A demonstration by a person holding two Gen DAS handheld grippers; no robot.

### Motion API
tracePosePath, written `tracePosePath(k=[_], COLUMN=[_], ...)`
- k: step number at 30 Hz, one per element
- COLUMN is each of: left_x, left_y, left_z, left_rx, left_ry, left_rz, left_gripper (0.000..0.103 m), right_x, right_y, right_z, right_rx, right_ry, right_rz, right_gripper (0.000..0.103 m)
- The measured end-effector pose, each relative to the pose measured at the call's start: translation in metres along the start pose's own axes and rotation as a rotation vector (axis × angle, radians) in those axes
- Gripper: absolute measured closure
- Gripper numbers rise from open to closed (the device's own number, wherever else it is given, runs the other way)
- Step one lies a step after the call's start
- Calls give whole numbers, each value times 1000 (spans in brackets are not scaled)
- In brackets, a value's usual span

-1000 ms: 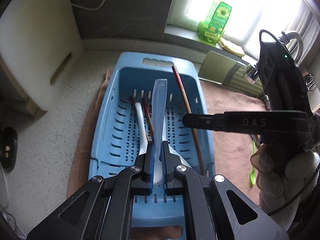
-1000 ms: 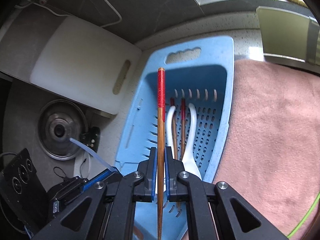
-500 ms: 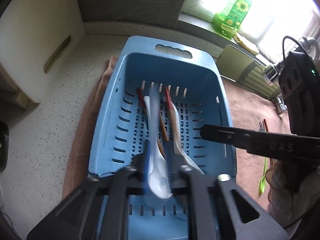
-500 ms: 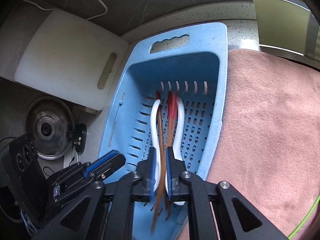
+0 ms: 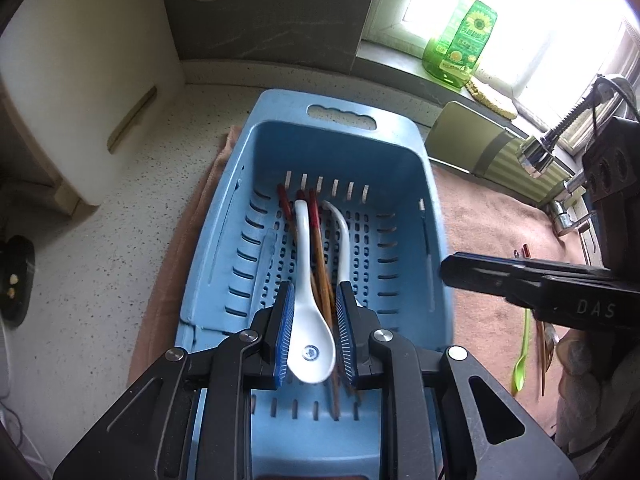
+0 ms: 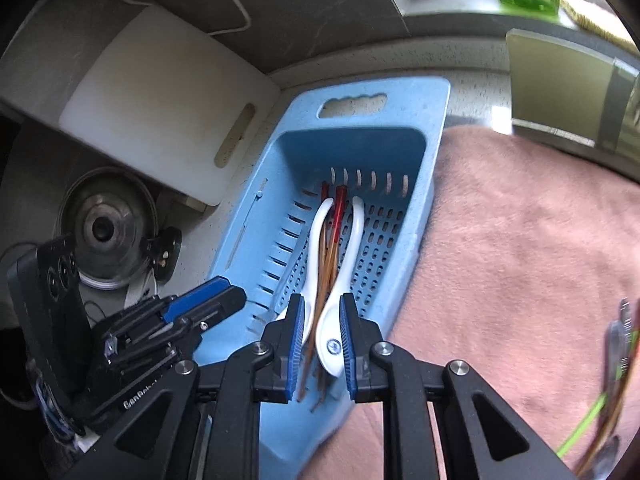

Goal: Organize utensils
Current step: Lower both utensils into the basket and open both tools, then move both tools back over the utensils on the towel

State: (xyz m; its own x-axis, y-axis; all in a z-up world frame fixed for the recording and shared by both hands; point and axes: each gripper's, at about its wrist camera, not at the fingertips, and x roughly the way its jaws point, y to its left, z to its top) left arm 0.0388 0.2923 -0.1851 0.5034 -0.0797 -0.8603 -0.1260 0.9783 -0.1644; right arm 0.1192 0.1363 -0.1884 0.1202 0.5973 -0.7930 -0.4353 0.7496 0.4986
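White cutting board (image 5: 80, 92), green bottle (image 5: 460, 46) on windowsill, pink towel (image 6: 520, 260), faucet (image 5: 560, 140).

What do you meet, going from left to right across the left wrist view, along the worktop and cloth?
White cutting board → blue basket → white spoons and chopsticks lying in it → right gripper over the pink cloth → green spoon.

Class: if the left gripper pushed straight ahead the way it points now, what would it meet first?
Most likely the white spoon lying in the blue basket, seen between the left gripper's open jaws; depth is uncertain.
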Motion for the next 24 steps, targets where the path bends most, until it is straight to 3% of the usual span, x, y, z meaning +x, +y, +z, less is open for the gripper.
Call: tracePosePath(k=[8, 13, 17, 24], left_x=[-36, -46, -44, -26], left_y=[-39, -71, -105, -159], left_z=[-21, -41, -58, -90], left_rx=[-18, -49, -57, -29], left_ry=[-88, -108, -103, -53], left_rz=[53, 48, 31, -14], left_gripper=[83, 83, 83, 83], right_x=[-62, -98, -118, -137], right_y=[-18, -52, -78, -127], right_z=[-23, -39, -44, -46], right_rx=[-145, -193, -230, -160], right_ry=[-67, -52, -24, 27], right_rz=[-16, -29, -59, -28], right_gripper=[82, 81, 72, 72])
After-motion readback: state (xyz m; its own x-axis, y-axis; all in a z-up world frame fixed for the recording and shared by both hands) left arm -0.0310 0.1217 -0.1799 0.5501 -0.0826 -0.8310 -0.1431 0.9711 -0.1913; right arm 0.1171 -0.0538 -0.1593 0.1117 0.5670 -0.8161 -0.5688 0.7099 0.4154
